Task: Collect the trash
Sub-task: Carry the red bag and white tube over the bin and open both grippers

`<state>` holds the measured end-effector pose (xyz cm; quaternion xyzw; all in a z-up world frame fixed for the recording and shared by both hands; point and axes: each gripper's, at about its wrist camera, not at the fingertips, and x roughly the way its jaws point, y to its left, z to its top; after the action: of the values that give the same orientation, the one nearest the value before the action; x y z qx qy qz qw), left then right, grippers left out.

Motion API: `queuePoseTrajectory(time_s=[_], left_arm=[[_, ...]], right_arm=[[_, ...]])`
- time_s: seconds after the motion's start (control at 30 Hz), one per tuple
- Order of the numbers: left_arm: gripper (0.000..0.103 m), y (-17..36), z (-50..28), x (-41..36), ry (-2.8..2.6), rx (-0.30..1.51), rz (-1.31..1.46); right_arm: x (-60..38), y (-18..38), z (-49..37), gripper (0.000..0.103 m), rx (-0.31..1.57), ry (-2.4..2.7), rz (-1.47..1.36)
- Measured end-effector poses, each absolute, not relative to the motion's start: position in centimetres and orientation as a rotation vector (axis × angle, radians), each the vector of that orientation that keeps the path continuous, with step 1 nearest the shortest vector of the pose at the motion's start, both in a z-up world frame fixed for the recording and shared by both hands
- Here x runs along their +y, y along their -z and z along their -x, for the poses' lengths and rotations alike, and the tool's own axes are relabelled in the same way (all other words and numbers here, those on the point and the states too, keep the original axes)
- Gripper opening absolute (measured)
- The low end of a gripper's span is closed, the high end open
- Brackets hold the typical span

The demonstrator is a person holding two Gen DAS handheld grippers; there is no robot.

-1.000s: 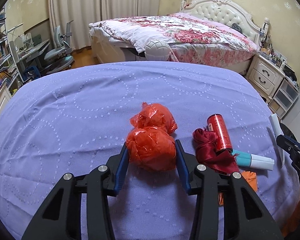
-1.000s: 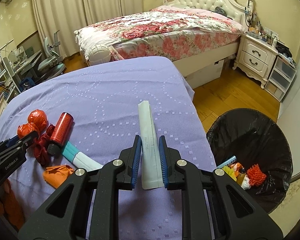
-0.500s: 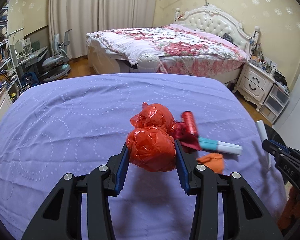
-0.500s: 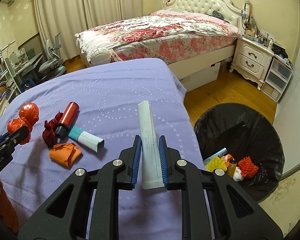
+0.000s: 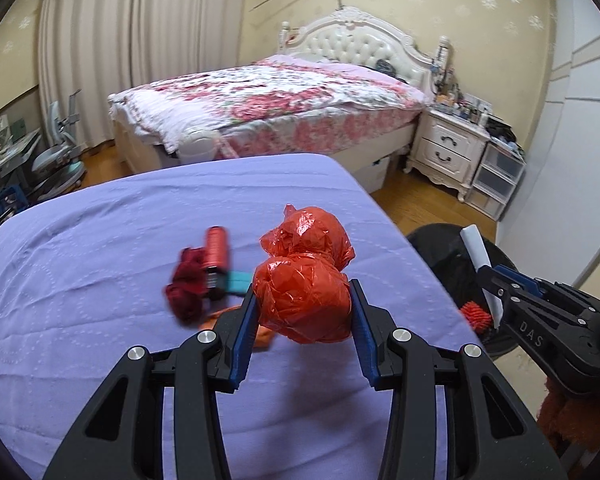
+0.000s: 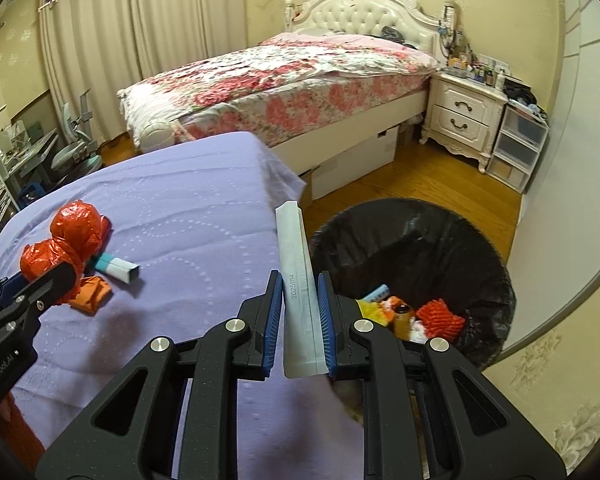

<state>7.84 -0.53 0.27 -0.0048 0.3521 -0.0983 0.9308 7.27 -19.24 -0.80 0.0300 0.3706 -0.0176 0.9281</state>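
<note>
My left gripper (image 5: 304, 300) is shut on a crumpled orange-red plastic bag (image 5: 306, 276) and holds it above the purple-covered table (image 5: 100, 240). The bag also shows in the right wrist view (image 6: 68, 236). My right gripper (image 6: 300, 300) is shut on a long flat white tube (image 6: 296, 272), held at the table's right edge beside the black-lined trash bin (image 6: 416, 240). The bin holds several pieces of trash. On the table lie a red can (image 5: 217, 249), a dark red cloth (image 5: 186, 288), a teal-and-white box (image 6: 116, 266) and an orange wad (image 6: 94, 288).
A bed with a floral cover (image 6: 284, 76) stands behind the table. A white nightstand (image 6: 466, 114) and plastic drawers (image 6: 520, 146) are at the right wall. Wooden floor (image 6: 432, 176) lies between bed and bin. A desk chair (image 5: 58, 156) is at the far left.
Both grippers have moved right toward the bin with their loads. The left one has lifted the orange-red bag off the table; the can and cloth now lie to its left.
</note>
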Motion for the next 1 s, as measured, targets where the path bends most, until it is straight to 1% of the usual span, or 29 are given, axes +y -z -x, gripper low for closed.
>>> queuePoseTrajectory(time_s=[0.43,1.0], left_arm=[[0.043,1.1,-10.7,-9.8,0.317,0.729,-0.078],[0.044,2.9,-14.0,-16.2,0.347,0.753,-0.163]], right_arm=[[-26.1,1.2,-7.8,0.018,0.739,0.179,-0.108],[-30.9,3.3,-9.7,0.018,0.759,0.264,-0.177]])
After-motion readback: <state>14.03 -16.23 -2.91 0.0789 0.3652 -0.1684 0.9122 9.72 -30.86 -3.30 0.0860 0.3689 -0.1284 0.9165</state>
